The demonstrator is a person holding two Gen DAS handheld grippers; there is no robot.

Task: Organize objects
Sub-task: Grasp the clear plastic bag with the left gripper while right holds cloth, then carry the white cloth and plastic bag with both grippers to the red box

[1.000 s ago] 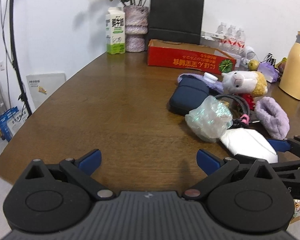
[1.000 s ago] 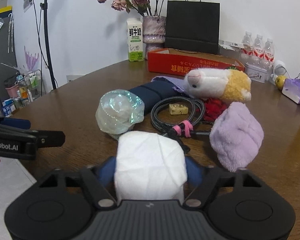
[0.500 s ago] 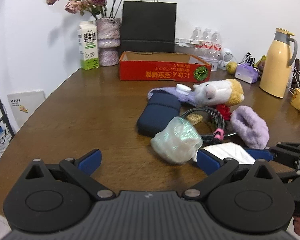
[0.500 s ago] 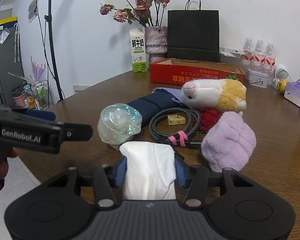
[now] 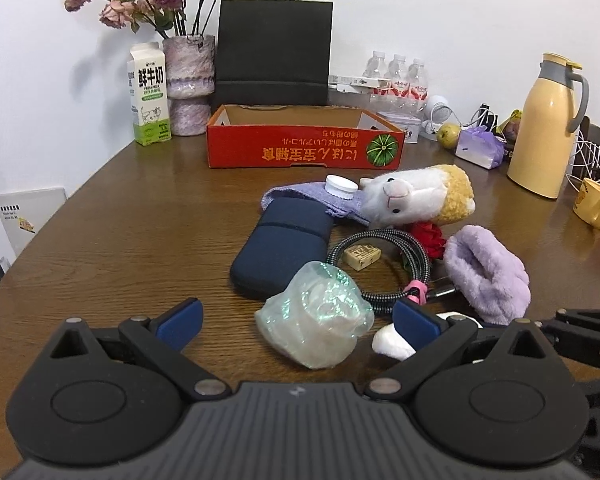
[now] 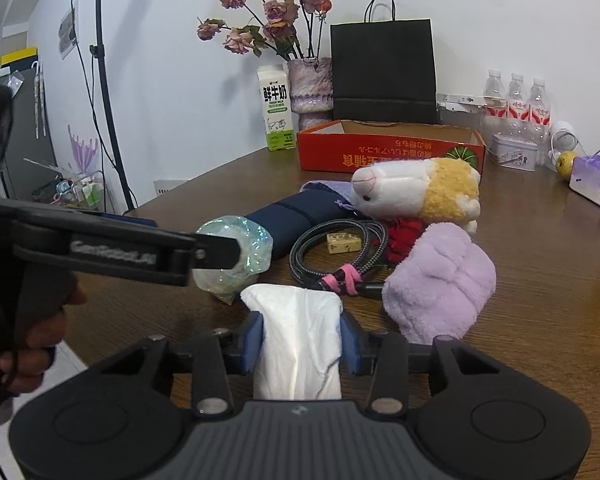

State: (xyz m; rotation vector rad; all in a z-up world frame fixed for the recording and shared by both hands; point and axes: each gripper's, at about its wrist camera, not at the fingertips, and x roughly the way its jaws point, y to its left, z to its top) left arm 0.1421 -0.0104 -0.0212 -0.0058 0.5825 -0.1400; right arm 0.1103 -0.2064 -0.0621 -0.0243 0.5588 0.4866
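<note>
- Fingers of the left gripper point(image 5: 296, 316) stand spread wide with nothing pressed between them; their blue pads point(image 5: 180, 318) sit low over the wooden table point(image 5: 120, 240), and the iridescent plastic bundle point(image 5: 316, 320) lies on the table in the gap, nearer the right-hand pad, touching neither as far as I can tell.
- Straight ahead of that gripper lies the navy pouch point(image 5: 284, 244), its long axis running away from the fingers toward the red cardboard box point(image 5: 304, 148) at the far side; the box is open on top and looks empty from here.
- Right of the pouch come the coiled braided cable point(image 5: 380, 264), the plush toy point(image 5: 416, 196) and the lilac fuzzy piece point(image 5: 488, 276), all bunched close together.
- Farthest right, the right gripper point(image 6: 302, 340) has just been closing and is clenched on the white folded cloth point(image 6: 300, 340); the cloth sits squeezed between both pads, its long axis in line with the fingers, its free end pointing toward the box.
- Judging the coming move: the box lies dead ahead and well beyond the clutter, so the right hand, already loaded, would have to lift the cloth over the cable and plush; the left hand is the nearer one to the plastic bundle and need only shift slightly rightward before closing on it.
</note>
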